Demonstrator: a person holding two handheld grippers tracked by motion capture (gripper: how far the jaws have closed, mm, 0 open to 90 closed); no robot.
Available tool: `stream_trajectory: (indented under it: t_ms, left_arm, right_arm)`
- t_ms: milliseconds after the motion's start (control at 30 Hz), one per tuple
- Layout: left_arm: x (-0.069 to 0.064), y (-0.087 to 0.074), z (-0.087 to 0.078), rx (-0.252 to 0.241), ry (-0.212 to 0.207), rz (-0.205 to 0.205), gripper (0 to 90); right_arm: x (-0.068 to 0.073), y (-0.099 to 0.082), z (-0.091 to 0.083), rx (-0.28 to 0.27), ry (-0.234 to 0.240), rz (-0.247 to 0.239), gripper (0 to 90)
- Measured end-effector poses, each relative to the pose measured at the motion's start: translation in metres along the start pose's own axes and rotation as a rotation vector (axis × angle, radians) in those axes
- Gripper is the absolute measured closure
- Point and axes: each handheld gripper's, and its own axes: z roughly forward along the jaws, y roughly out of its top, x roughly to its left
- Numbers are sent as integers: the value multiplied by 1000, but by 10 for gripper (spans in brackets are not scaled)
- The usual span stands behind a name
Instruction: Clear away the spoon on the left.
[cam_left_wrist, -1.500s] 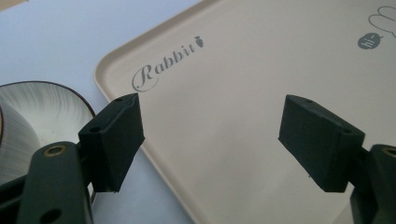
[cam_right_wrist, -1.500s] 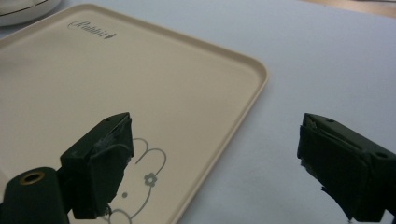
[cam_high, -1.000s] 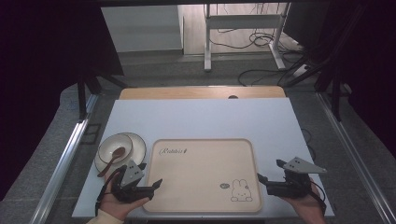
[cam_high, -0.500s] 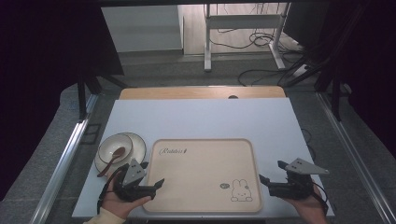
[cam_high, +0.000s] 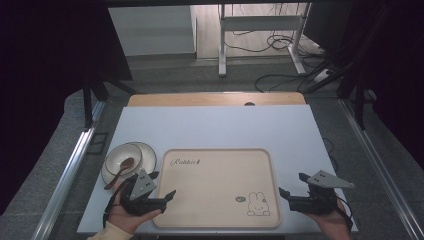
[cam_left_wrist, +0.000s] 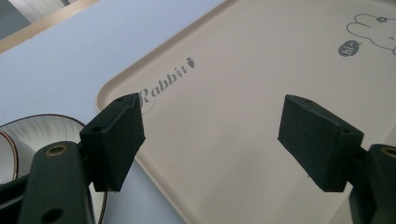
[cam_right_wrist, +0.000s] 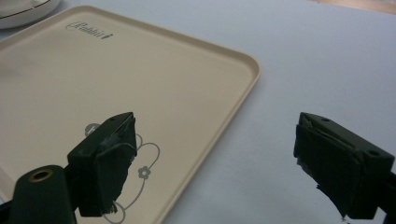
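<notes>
A beige tray (cam_high: 215, 195) printed with "Rabbit" and a bunny drawing lies at the table's near middle. Nothing lies on it. My left gripper (cam_high: 164, 184) is open at the tray's near left corner, pointing right over its edge. In the left gripper view the left gripper (cam_left_wrist: 212, 135) has nothing between its pads and looks across the tray (cam_left_wrist: 224, 84). My right gripper (cam_high: 291, 183) is open just off the tray's near right edge. In the right gripper view the right gripper (cam_right_wrist: 215, 144) straddles the tray's rim (cam_right_wrist: 243, 88), one pad over the bunny drawing and one over the table.
Left of the tray a white bowl (cam_high: 122, 157) with a wooden spoon (cam_high: 120, 170) in it sits on a brown-rimmed plate (cam_high: 148, 152), just beyond my left gripper. The plate's edge (cam_left_wrist: 42, 130) shows by the left pad. The white tabletop (cam_high: 225, 127) stretches beyond the tray.
</notes>
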Motion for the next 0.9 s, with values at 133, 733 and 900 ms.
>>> stream_trajectory:
  t_ms: [133, 733, 900]
  left_arm:
    - [1, 3, -4, -18, 5, -3, 224]
    - [5, 12, -36, -79, 44, -19, 216]
    - [7, 15, -45, -94, 56, -21, 213]
  right_arm:
    - [0, -1, -1, 2, -4, -2, 131]
    - [1, 1, 3, 10, -8, -12, 131]
    - [0, 1, 3, 12, -15, -10, 131]
